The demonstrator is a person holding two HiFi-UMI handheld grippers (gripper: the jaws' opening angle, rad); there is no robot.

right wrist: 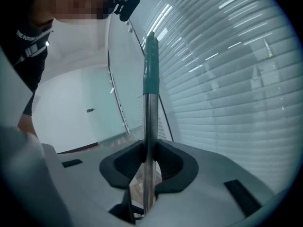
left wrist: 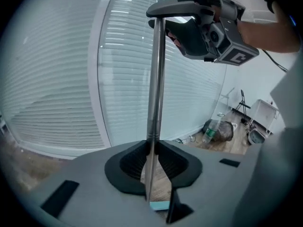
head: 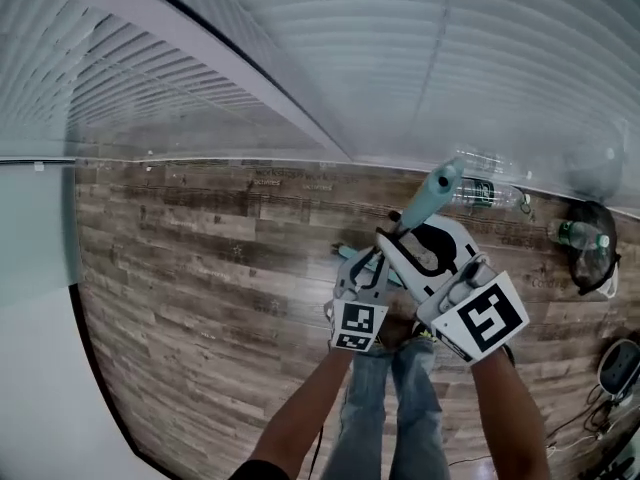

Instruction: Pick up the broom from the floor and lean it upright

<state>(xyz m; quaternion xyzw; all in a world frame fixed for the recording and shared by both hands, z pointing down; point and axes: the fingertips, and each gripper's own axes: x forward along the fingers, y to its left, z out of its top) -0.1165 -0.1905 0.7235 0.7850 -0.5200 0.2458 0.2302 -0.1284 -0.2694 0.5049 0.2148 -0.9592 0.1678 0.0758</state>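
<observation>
Left tongs (left wrist: 150, 167) and right tongs (right wrist: 146, 167) both pinch the near-upright broom handle (left wrist: 156, 79), right higher, nearer its teal tip.

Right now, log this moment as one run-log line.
left gripper: shut on broom handle | right gripper: shut on broom handle, nearer teal end

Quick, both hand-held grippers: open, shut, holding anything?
Left hand-held gripper: closed on the broom handle.
Right hand-held gripper: closed on the broom handle too, higher up than the left.
</observation>
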